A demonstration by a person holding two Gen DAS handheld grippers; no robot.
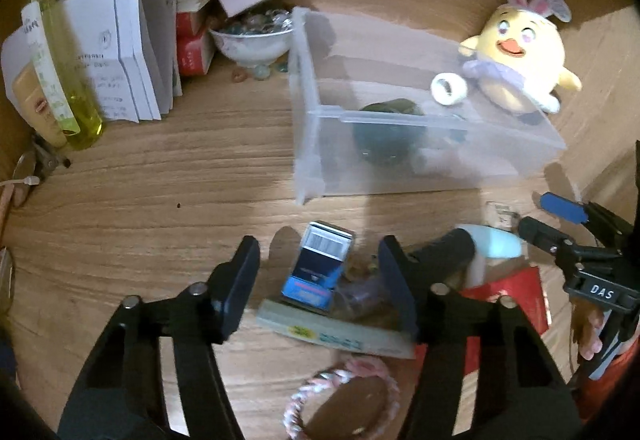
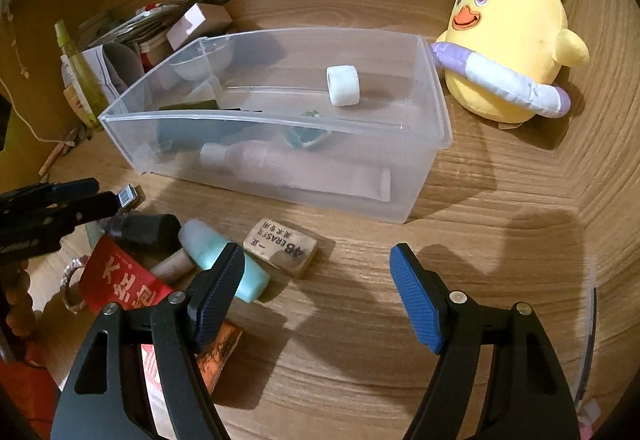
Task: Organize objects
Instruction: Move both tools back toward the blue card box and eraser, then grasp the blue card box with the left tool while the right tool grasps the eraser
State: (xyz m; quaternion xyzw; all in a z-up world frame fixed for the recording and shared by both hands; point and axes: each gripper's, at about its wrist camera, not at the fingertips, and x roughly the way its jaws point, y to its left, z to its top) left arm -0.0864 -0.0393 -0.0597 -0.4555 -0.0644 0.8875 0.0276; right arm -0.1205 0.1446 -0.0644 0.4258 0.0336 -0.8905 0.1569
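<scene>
Bin (image 2: 434, 95), clear plastic, at 12 o'clock of both wide-open, empty grippers, holds a pink tube (image 2: 296, 169), dark jar (image 2: 188, 127) and white tape roll (image 2: 343, 85); left gripper (image 1: 318, 290) straddles a blue box (image 1: 320, 268), while right gripper (image 2: 316, 296) hangs over bare table (image 2: 360, 360), tan eraser (image 2: 282, 246) at its 11 o'clock.
</scene>
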